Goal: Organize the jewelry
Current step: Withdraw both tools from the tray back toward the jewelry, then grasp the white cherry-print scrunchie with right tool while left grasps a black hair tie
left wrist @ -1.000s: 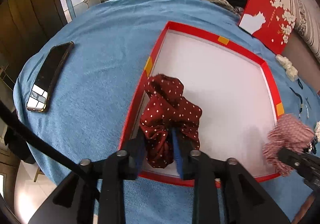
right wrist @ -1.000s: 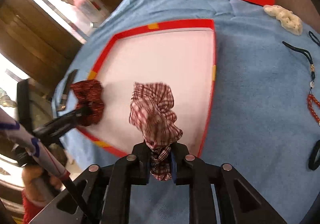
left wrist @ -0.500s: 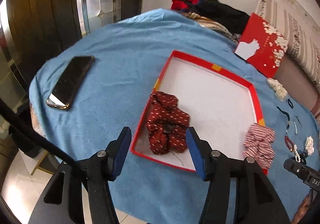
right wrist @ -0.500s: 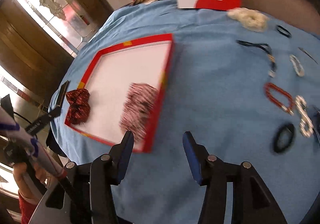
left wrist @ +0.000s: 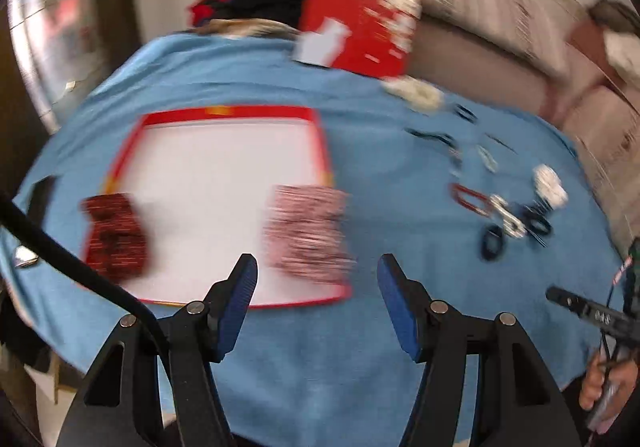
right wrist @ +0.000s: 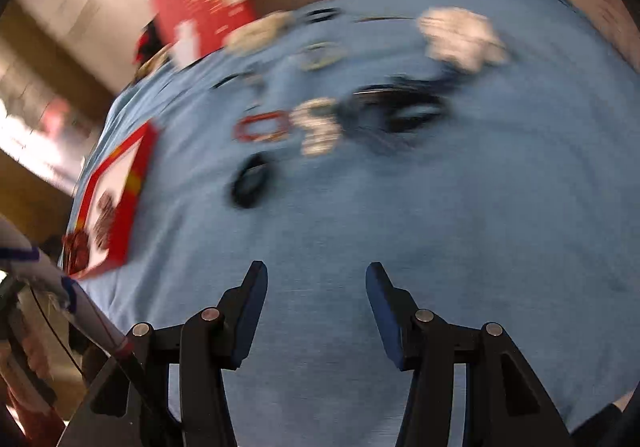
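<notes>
A red-rimmed white tray (left wrist: 224,115) lies on the blue cloth. A dark red dotted scrunchie (left wrist: 114,233) rests in its near left corner. A red-and-white checked scrunchie (left wrist: 308,231) rests at its near right corner. My left gripper (left wrist: 316,287) is open and empty, above the tray's near edge. My right gripper (right wrist: 314,287) is open and empty over bare cloth. Ahead of it lie a black hair tie (right wrist: 250,183), a red bracelet (right wrist: 262,127), a white beaded piece (right wrist: 318,125) and a white scrunchie (right wrist: 460,37). Both views are blurred.
A red box lid (left wrist: 360,27) leans at the back of the table beside dark clothes (left wrist: 256,3). More small jewelry (left wrist: 516,215) lies on the cloth right of the tray. A phone (left wrist: 42,191) lies at the left edge. A sofa (left wrist: 500,47) stands behind.
Both grippers let go of their scrunchies, which now lie in the tray, and opened. Both have pulled back and swung right, toward the loose jewelry.
</notes>
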The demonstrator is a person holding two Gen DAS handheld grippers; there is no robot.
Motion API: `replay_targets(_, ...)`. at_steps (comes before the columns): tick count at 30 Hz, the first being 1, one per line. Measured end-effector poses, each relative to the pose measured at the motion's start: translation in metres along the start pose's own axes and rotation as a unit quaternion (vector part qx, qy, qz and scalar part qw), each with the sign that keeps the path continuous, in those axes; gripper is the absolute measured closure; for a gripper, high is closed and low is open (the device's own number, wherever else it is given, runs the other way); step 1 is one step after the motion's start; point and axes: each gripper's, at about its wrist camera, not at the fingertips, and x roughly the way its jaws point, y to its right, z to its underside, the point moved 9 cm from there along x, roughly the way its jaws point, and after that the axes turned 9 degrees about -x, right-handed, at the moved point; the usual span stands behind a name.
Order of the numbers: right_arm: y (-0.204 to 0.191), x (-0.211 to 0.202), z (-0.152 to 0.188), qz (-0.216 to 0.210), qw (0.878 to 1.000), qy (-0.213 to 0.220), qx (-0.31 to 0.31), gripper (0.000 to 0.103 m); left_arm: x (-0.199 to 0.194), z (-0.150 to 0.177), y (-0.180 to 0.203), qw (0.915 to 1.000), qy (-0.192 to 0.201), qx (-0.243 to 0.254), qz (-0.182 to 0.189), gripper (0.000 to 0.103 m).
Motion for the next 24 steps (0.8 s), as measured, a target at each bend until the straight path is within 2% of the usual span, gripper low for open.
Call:
replay_targets(5, 0.049, -0.014, -0.002, 0.018, 0.999, 0.022, 0.036, 0.048, 0.038, 0.026, 0.075, 0.9973, -0.042, 0.043, 0.042, 0.042)
replay_targets(10, 0.074, -0.014, -0.018, 0.029, 0.998, 0.037, 0.038, 0.048, 0.076, 0.042, 0.130, 0.9919, -0.085, 0.054, 0.078, 0.042)
replay_targets(17, 0.092, -0.003, -0.054, 0.036, 0.997, 0.054, 0.027, 0.048, 0.120, 0.037, 0.159, 0.9890, -0.111, 0.042, 0.088, 0.042)
replay_targets(24, 0.073, 0.013, -0.083, 0.017, 0.998, 0.061, -0.003, 0.048, 0.152, 0.035, 0.182, 0.9855, -0.128, 0.058, 0.096, 0.050)
